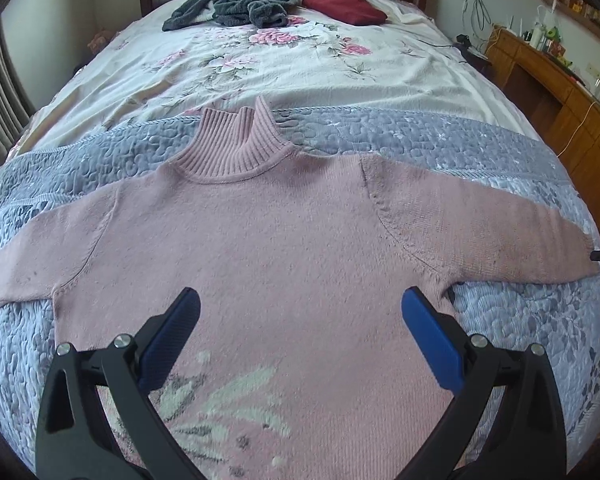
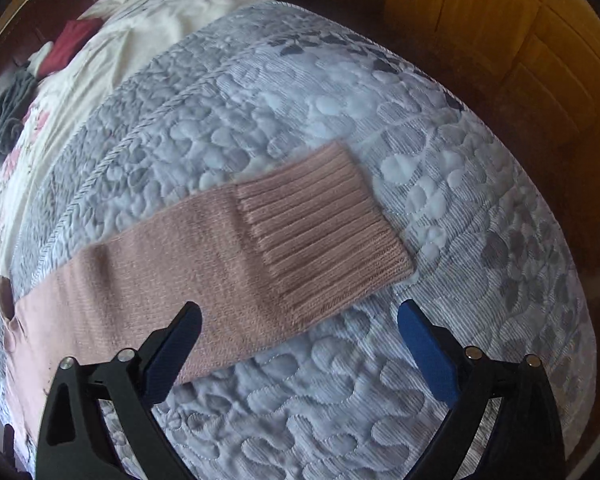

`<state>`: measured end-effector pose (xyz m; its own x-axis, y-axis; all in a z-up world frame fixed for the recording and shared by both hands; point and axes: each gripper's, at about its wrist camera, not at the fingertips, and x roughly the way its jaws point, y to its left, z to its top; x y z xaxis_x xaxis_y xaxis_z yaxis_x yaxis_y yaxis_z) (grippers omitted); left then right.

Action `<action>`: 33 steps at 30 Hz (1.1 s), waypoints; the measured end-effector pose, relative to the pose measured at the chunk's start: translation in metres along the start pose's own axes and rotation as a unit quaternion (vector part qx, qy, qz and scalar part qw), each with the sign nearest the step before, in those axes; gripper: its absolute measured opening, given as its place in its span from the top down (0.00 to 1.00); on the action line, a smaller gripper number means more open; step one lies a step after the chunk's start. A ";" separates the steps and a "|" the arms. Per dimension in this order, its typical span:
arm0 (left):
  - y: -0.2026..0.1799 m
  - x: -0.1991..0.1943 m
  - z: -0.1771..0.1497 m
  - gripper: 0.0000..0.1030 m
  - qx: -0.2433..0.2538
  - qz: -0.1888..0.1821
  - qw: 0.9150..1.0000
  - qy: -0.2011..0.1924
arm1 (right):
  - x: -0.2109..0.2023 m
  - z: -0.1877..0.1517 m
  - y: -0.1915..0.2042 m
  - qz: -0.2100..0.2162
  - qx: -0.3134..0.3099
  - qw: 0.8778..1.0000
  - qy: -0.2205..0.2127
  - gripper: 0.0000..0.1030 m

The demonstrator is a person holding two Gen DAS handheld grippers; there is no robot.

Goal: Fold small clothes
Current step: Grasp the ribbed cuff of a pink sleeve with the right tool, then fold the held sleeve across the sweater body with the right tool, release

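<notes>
A pink knitted sweater (image 1: 260,240) with a ribbed high collar (image 1: 236,148) lies flat on the bed, front up, both sleeves spread out sideways. A pale flower pattern (image 1: 228,408) marks its lower front. My left gripper (image 1: 300,304) hovers open above the sweater's belly, nothing between its blue pads. In the right wrist view the right sleeve (image 2: 160,264) ends in a ribbed cuff (image 2: 320,224) lying flat on the quilt. My right gripper (image 2: 300,316) stands open just short of the cuff, holding nothing.
A grey-blue quilted spread (image 1: 420,136) covers the near half of the bed, a floral sheet (image 1: 260,68) the far half. A grey garment (image 1: 236,6) and a dark red folded one (image 1: 344,6) lie by the headboard. A wooden desk (image 1: 548,76) stands right of the bed.
</notes>
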<state>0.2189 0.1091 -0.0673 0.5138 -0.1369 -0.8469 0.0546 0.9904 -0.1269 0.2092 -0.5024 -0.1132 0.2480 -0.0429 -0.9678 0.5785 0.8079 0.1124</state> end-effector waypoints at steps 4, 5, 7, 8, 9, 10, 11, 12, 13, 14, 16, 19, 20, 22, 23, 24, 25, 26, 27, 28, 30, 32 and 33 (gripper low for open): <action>-0.008 0.010 0.004 0.03 0.004 0.002 1.000 0.003 | 0.015 0.008 -0.009 0.017 0.019 1.000 0.010 0.21; -0.008 0.011 0.003 0.03 0.007 0.004 1.000 0.003 | 0.016 0.008 -0.010 0.019 0.022 1.000 0.007 0.23; -0.008 0.012 0.002 0.03 0.012 0.007 1.000 0.003 | 0.016 0.010 -0.011 0.019 0.021 1.000 -0.001 0.39; -0.007 0.013 0.001 0.03 0.014 0.008 1.000 0.003 | 0.015 0.010 -0.011 0.024 0.021 0.999 -0.005 0.45; -0.006 0.013 0.000 0.03 0.014 0.010 1.000 0.004 | 0.013 0.010 -0.011 0.035 0.019 0.999 -0.010 0.64; -0.004 0.014 -0.001 0.03 0.013 0.011 1.000 0.005 | 0.013 0.011 -0.011 0.061 0.018 0.998 -0.009 0.85; -0.002 0.014 -0.001 0.03 0.011 0.012 1.000 0.006 | 0.011 0.011 -0.012 0.088 0.025 0.996 -0.007 0.87; 0.001 0.014 -0.002 0.03 0.009 0.012 1.000 0.007 | 0.007 0.010 -0.011 0.090 0.024 0.996 -0.014 0.87; 0.003 0.014 -0.003 0.03 0.007 0.012 1.000 0.008 | 0.003 0.010 -0.008 0.087 0.014 0.996 -0.025 0.87; 0.007 0.014 -0.004 0.03 0.005 0.012 1.000 0.010 | -0.002 0.008 -0.003 0.087 0.003 0.996 -0.034 0.87; 0.014 0.013 -0.006 0.03 0.002 0.013 1.000 0.011 | -0.013 0.002 0.005 0.098 -0.007 0.994 -0.043 0.87; 0.026 0.014 -0.009 0.03 -0.004 0.021 1.000 0.016 | -0.027 -0.007 0.028 0.095 -0.040 0.993 -0.058 0.87; 0.031 0.015 -0.009 0.03 -0.009 0.024 1.000 0.018 | -0.032 -0.010 0.039 0.090 -0.056 0.992 -0.063 0.87; 0.041 0.015 -0.010 0.03 -0.018 0.025 0.999 0.021 | -0.041 -0.017 0.065 0.082 -0.086 0.990 -0.076 0.87; 0.047 0.015 -0.011 0.03 -0.023 0.026 0.999 0.023 | -0.045 -0.022 0.076 0.078 -0.100 0.989 -0.081 0.88; 0.051 0.015 -0.011 0.03 -0.025 0.028 0.999 0.024 | -0.048 -0.026 0.089 0.075 -0.114 0.987 -0.085 0.87; 0.054 0.015 -0.011 0.03 -0.026 0.029 0.999 0.026 | -0.049 -0.030 0.103 0.074 -0.128 0.985 -0.088 0.88; 0.057 0.015 -0.012 0.03 -0.026 0.029 0.999 0.027 | -0.050 -0.036 0.119 0.074 -0.144 0.983 -0.090 0.88; 0.060 0.014 -0.012 0.03 -0.027 0.030 0.999 0.027 | -0.051 -0.042 0.133 0.075 -0.159 0.980 -0.091 0.88; 0.064 0.013 -0.012 0.03 -0.028 0.030 0.999 0.027 | -0.052 -0.049 0.147 0.077 -0.174 0.977 -0.092 0.88; 0.069 0.012 -0.012 0.03 -0.030 0.026 0.999 0.028 | -0.052 -0.061 0.177 0.087 -0.201 0.971 -0.093 0.88; 0.074 0.012 -0.013 0.03 -0.032 0.023 0.999 0.028 | -0.051 -0.074 0.205 0.107 -0.221 0.965 -0.090 0.88; 0.076 0.011 -0.013 0.03 -0.032 0.022 0.999 0.028 | -0.050 -0.080 0.219 0.118 -0.232 0.962 -0.087 0.88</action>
<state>0.2176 0.1824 -0.0933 0.4655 -0.0967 -0.8797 -0.0226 0.9924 -0.1210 0.2611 -0.2765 -0.0581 0.4803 0.1083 -0.8704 0.0916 0.9807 0.1726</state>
